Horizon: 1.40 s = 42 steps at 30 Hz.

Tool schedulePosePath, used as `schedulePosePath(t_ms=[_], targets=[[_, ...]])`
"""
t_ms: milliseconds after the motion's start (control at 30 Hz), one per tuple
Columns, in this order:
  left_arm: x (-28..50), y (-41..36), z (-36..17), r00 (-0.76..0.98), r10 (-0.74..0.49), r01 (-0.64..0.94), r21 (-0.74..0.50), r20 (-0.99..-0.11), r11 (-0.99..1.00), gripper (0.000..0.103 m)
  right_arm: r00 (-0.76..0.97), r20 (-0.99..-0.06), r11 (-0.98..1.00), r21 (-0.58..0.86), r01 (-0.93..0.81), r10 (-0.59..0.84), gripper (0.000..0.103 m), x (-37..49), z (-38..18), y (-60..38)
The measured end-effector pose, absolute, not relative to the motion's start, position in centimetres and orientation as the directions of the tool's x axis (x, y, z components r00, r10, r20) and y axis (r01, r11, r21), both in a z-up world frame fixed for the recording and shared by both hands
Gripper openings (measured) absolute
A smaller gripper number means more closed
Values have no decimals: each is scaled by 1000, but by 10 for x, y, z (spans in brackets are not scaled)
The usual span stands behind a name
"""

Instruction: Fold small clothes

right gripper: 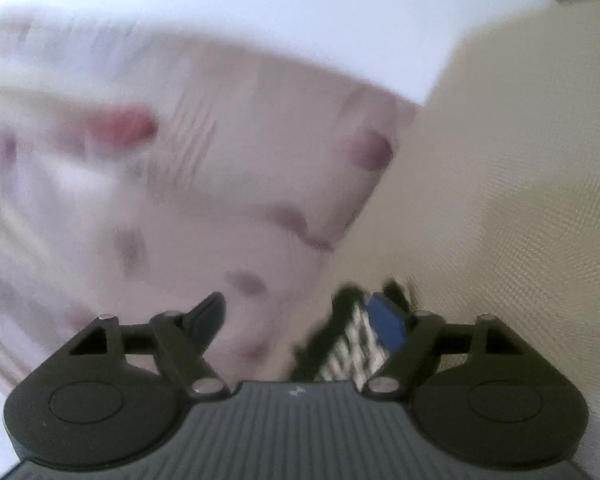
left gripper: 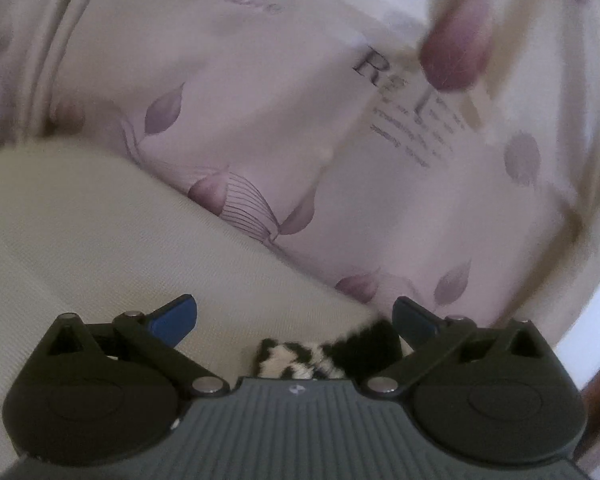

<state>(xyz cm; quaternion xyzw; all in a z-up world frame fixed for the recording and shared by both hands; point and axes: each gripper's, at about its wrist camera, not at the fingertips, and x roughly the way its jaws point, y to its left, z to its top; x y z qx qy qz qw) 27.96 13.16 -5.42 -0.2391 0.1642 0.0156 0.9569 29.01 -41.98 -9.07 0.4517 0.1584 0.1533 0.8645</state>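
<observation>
Cream textured bedding (left gripper: 100,240) below, under a pale leaf-printed sheet (left gripper: 260,100). Black-and-white furry garment (left gripper: 324,354) low between the spread fingers of the left tool (left gripper: 294,314), half hidden by its body. Right tool (right gripper: 308,316) gaping too, ungripping; that view badly blurred, garment (right gripper: 352,344) beside its blue fingertip (right gripper: 388,322).

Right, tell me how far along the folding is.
Done: nothing looks folded. The black-and-white patterned piece lies loose on the cream cloth, beside the petal-print fabric. In hand: nothing; the left gripper and right gripper are both open, near that piece. The right wrist view is blurred. Left: grasping, folding, and placing it.
</observation>
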Motion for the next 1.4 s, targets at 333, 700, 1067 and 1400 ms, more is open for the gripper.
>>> schedulePosePath(t_ms=[333, 700, 1067, 1400], targets=[[260, 133, -92, 816, -201, -3, -353, -541, 935, 50, 887, -338, 873, 470, -129, 314, 80, 217, -98, -367], [195, 123, -94, 812, -231, 12, -380, -536, 925, 11, 799, -481, 903, 393, -172, 361, 26, 207, -104, -355], [181, 117, -102, 877, -217, 56, -358, -429, 932, 84, 860, -402, 895, 428, -128, 315, 43, 191, -83, -380], [187, 118, -111, 870, -141, -37, -347, -473, 937, 70, 791, -496, 906, 392, -163, 357, 9, 222, -91, -366]])
